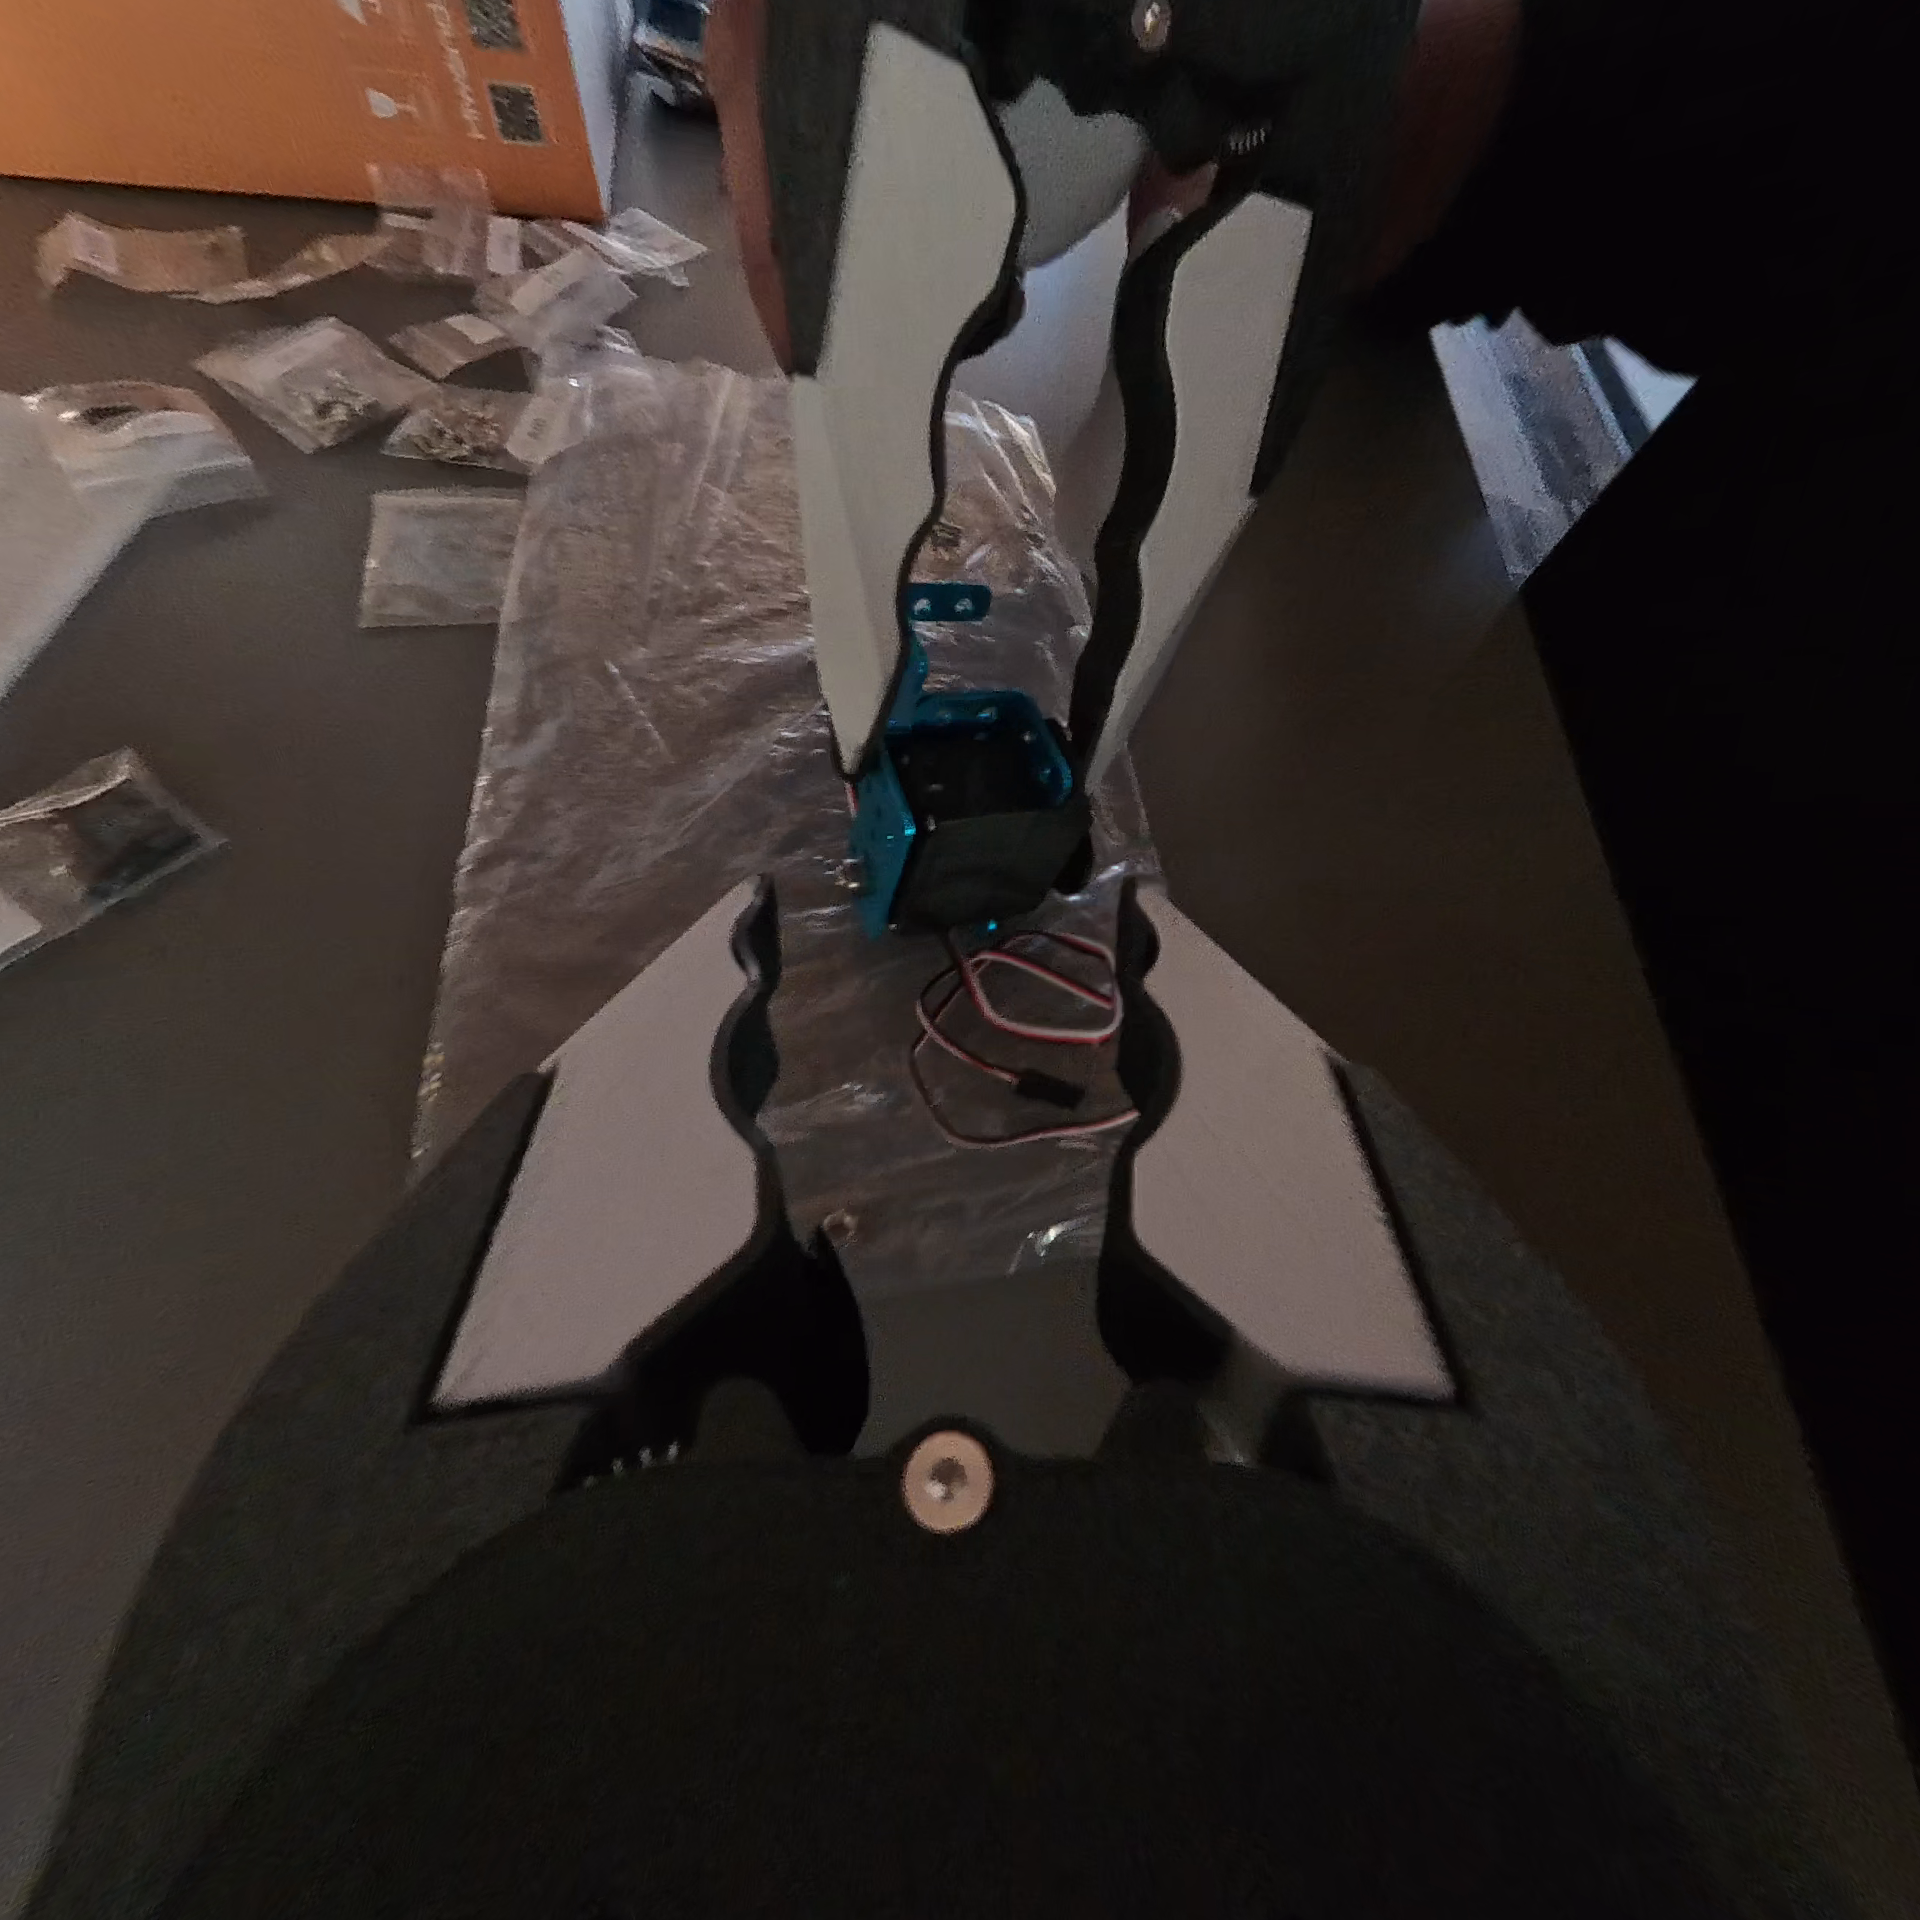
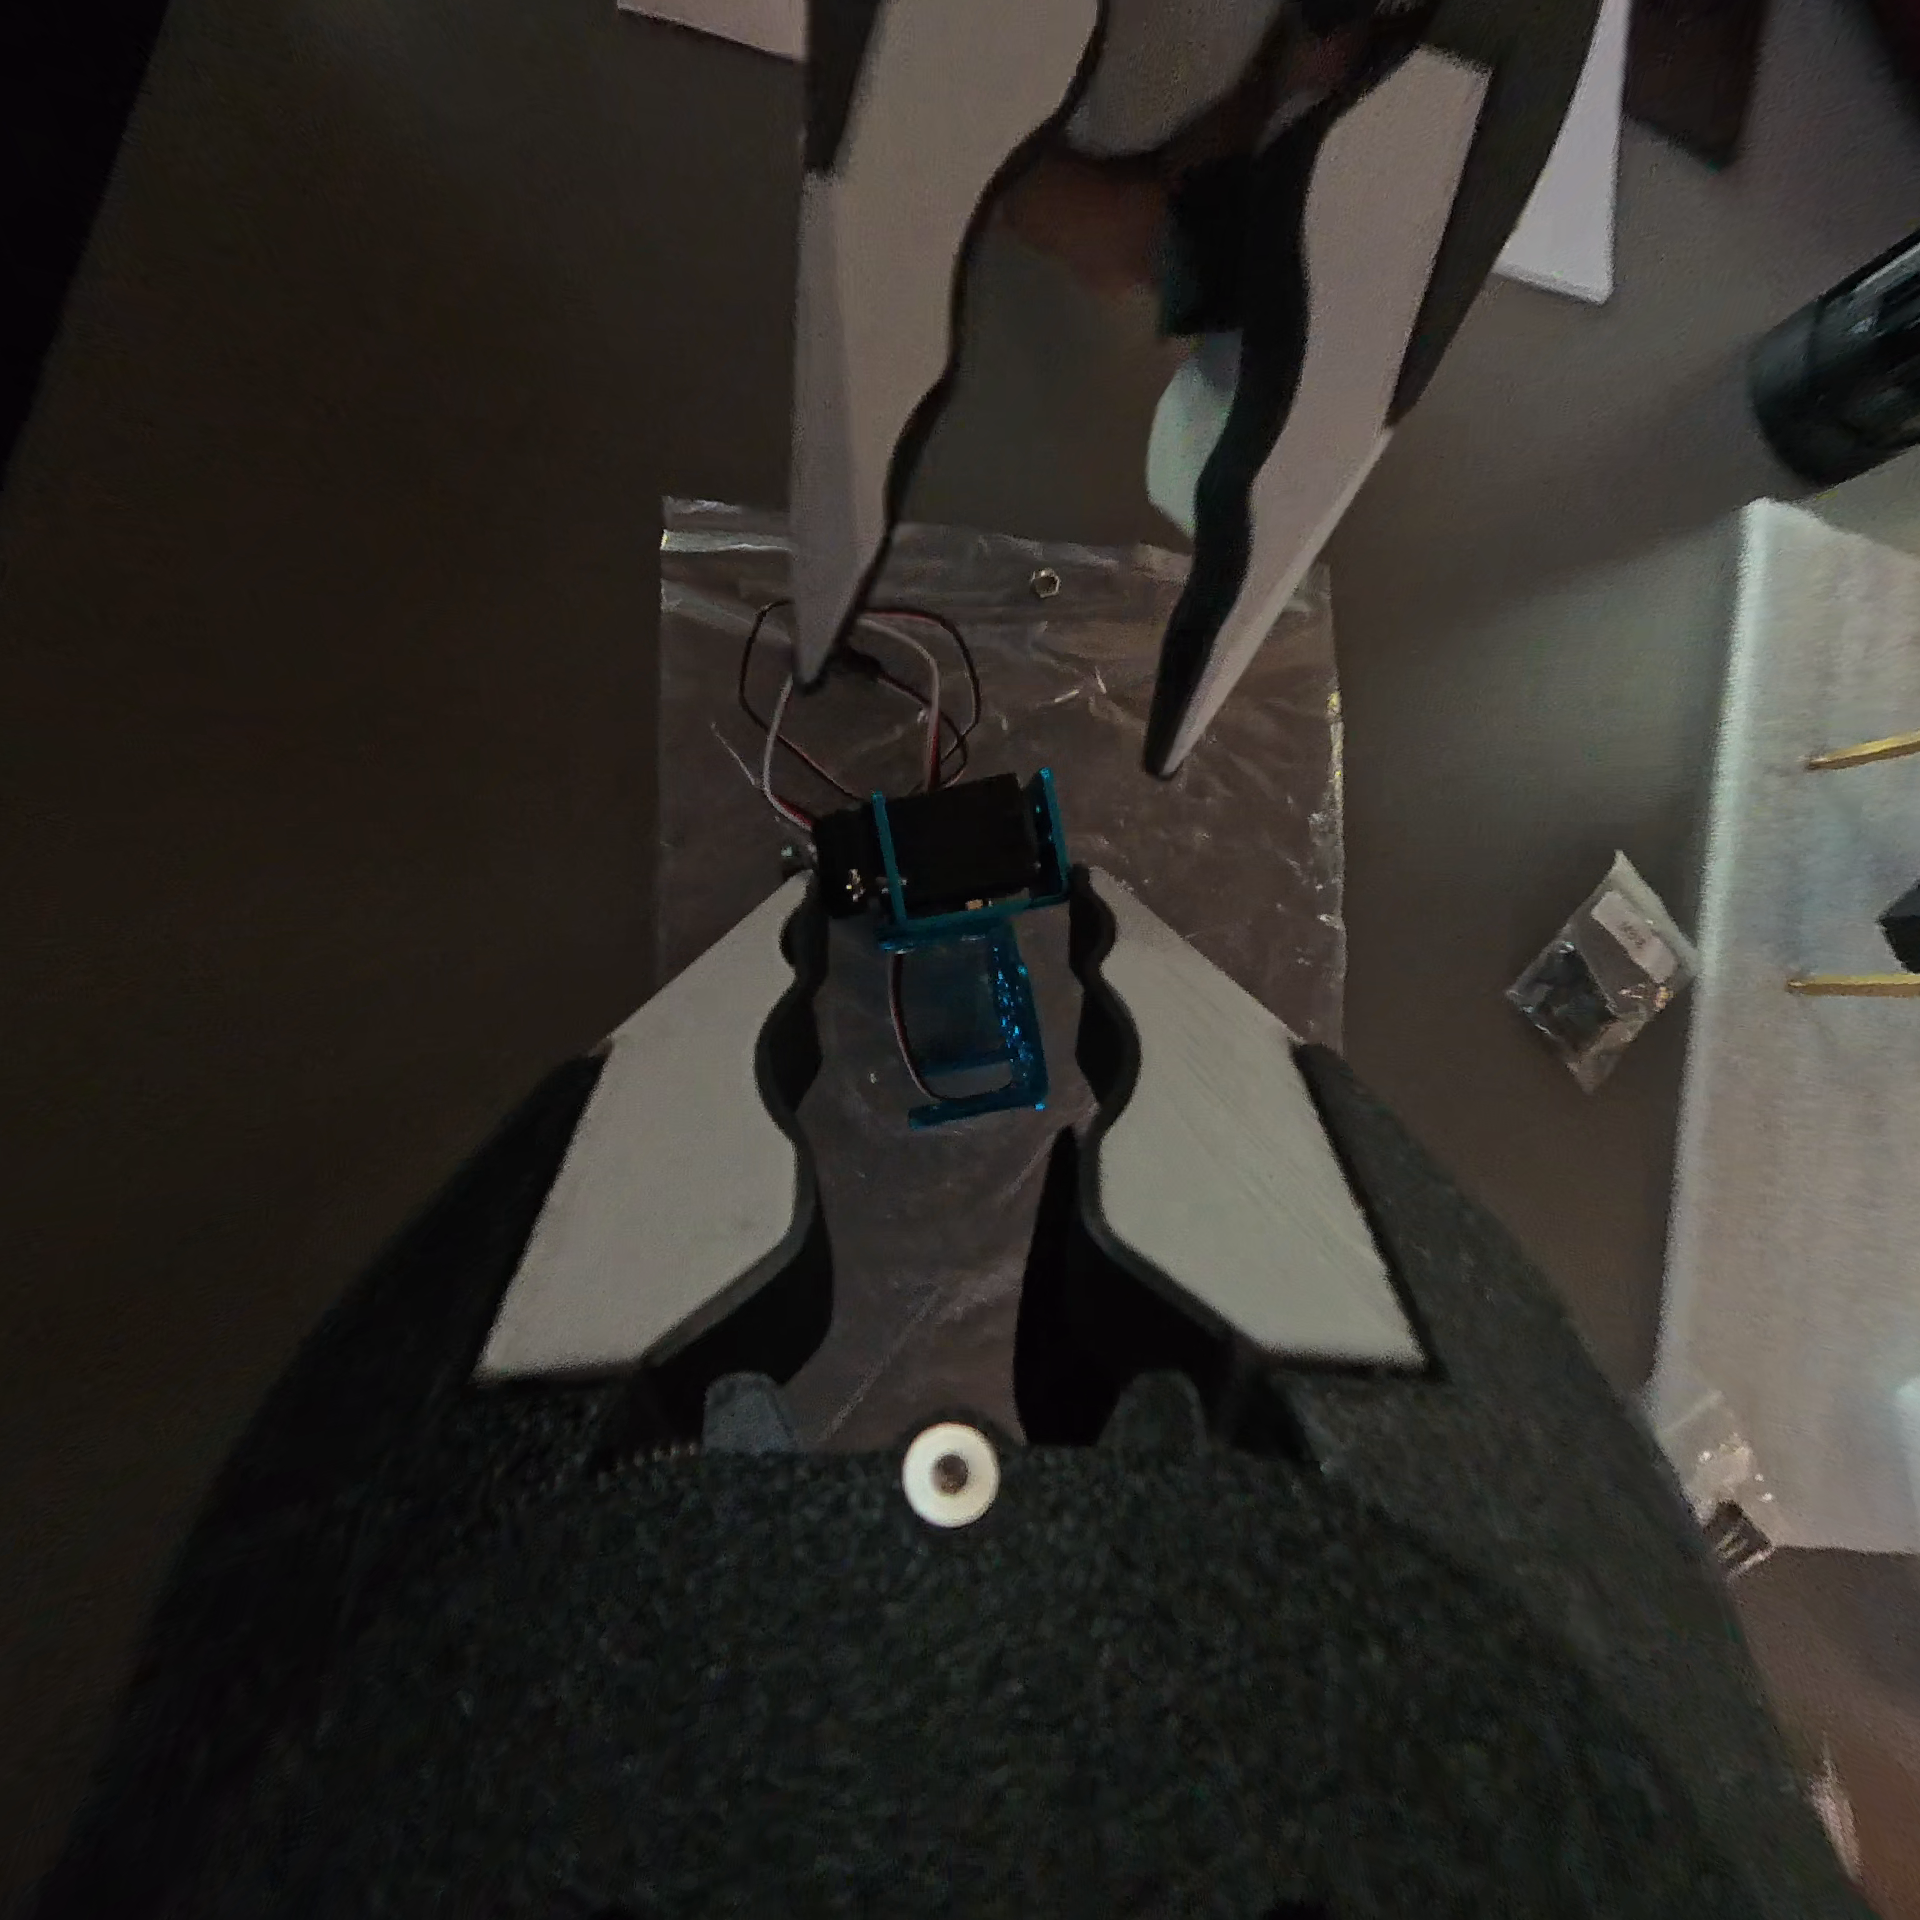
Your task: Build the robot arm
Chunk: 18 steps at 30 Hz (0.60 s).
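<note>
While I am holding both claws low over the dark bench [image 1: 260, 727], a clear plastic sheet [image 1: 644, 665] is lying beneath them. My left claw [image 1: 945, 914] is standing wide open and gripping nothing, hovering above a loose coil of red, white and black wires [image 1: 1023, 1039]. Just beyond its tips, a black servo [image 1: 987, 831] in a blue metal bracket [image 1: 883, 842] is sitting on the sheet. My right claw [image 2: 940, 883] is reaching in from the opposite side, also open, its fingertips [image 2: 1091, 894] flanking the bracket; I cannot tell whether they are touching it. In my judgement the sheet is slippery, so a nudge could slide or tip the servo, and the wires could be snagging on a fingertip. Farther off, small bags of hardware [image 1: 312, 384] are lying scattered before an orange box [image 1: 291, 94].
</note>
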Motion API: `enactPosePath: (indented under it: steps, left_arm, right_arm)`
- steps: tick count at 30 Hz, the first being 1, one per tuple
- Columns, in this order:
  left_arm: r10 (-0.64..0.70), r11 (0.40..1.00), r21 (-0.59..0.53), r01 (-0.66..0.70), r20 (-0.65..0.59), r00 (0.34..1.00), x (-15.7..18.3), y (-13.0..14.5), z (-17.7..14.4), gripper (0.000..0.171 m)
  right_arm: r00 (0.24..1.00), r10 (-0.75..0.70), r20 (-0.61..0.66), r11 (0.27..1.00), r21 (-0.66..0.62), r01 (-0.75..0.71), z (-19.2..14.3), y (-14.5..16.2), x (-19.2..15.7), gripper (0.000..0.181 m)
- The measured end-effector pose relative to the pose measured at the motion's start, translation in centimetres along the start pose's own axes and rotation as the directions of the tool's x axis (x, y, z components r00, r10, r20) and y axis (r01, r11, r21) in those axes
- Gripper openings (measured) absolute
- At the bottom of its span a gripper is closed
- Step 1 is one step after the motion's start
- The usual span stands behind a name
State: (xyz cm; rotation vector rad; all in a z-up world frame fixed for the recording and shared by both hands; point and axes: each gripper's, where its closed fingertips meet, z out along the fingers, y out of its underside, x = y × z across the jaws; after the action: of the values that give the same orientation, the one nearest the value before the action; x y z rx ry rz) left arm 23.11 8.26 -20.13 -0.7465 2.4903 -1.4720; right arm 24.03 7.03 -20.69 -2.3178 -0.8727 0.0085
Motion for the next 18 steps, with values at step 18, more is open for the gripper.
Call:
enactPosePath:
  steps: [18]
  left_arm:
    - [0.285,0.947,-0.207,-0.246,0.188,0.94,0.8,-2.7,4.5,0.048]
  right_arm:
    - [0.983,-0.013,-0.183,1.0,0.012,0.016,-2.4,1.4,-1.2,0.061]
